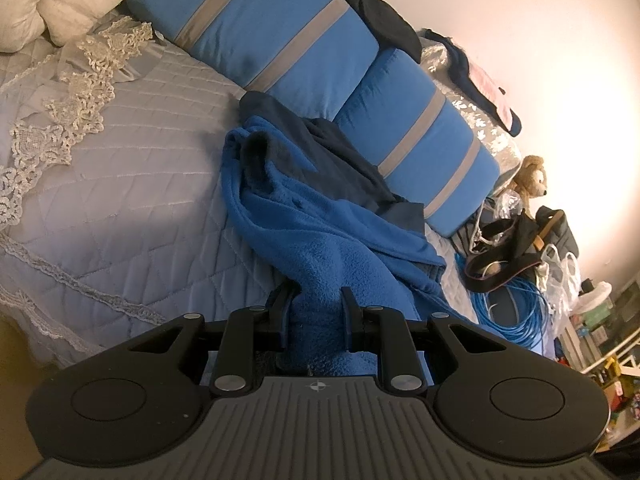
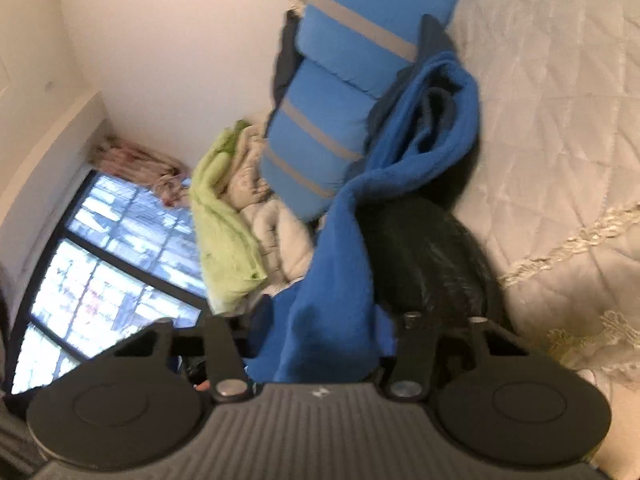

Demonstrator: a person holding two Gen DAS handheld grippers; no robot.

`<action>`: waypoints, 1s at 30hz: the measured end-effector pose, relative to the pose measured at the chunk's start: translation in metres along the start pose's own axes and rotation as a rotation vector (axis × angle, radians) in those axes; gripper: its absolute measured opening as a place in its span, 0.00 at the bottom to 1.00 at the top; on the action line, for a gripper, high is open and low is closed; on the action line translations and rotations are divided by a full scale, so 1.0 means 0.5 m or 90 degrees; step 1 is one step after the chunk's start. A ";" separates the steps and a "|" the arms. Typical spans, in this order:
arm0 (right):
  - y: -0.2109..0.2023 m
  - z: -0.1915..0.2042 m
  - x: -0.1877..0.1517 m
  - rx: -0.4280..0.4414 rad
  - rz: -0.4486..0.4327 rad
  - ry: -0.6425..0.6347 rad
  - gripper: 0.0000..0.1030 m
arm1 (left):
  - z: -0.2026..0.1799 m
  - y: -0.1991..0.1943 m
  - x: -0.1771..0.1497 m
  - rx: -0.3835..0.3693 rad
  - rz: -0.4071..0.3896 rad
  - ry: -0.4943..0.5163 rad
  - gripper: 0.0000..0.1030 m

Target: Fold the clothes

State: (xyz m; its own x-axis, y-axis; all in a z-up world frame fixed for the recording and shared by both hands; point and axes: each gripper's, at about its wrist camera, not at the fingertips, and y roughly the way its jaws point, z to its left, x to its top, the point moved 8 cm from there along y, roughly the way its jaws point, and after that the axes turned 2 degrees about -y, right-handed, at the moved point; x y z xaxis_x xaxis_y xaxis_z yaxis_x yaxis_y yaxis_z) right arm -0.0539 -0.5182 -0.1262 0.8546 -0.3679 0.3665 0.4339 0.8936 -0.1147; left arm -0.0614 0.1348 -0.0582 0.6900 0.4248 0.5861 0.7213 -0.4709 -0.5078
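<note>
A blue fleece garment (image 1: 320, 232) lies crumpled on the quilted bedspread (image 1: 140, 184), with a dark navy layer (image 1: 320, 148) on top of it, against the striped blue pillows (image 1: 260, 28). My left gripper (image 1: 316, 304) is shut on a bunched fold of the fleece at its near end. In the right wrist view the same fleece (image 2: 340, 280) runs up from my right gripper (image 2: 320, 332), filling the gap between the jaws and hiding the fingertips. The jaws stand narrow, pinching the cloth. Dark fabric (image 2: 420, 256) lies beside it on the bedspread (image 2: 560, 120).
White cushions (image 1: 40, 4) sit at the bed's far corner. A teddy bear (image 1: 528, 180), bags (image 1: 512, 248) and a coil of blue cable (image 1: 516, 312) crowd the right end. A green blanket (image 2: 224, 216) and a window (image 2: 100, 264) lie beyond the pillows (image 2: 340, 92).
</note>
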 end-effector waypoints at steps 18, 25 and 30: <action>-0.074 0.264 0.078 -0.049 -0.161 -0.148 0.08 | -0.120 -0.137 0.023 -0.111 -0.123 0.022 0.16; -0.108 0.289 0.074 -0.082 -0.187 -0.148 0.08 | -0.116 -0.152 0.005 -0.077 -0.123 0.013 0.17; -0.061 0.283 0.113 -0.118 -0.192 -0.161 0.08 | -0.114 -0.121 0.048 -0.056 -0.142 0.028 0.17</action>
State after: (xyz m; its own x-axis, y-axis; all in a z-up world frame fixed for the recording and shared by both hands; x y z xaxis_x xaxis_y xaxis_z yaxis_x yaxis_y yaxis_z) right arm -0.0590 -0.5300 0.0286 0.5951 -0.5095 0.6215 0.7164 0.6868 -0.1229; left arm -0.0919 0.1295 0.0225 0.5089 0.4932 0.7055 0.8465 -0.4358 -0.3060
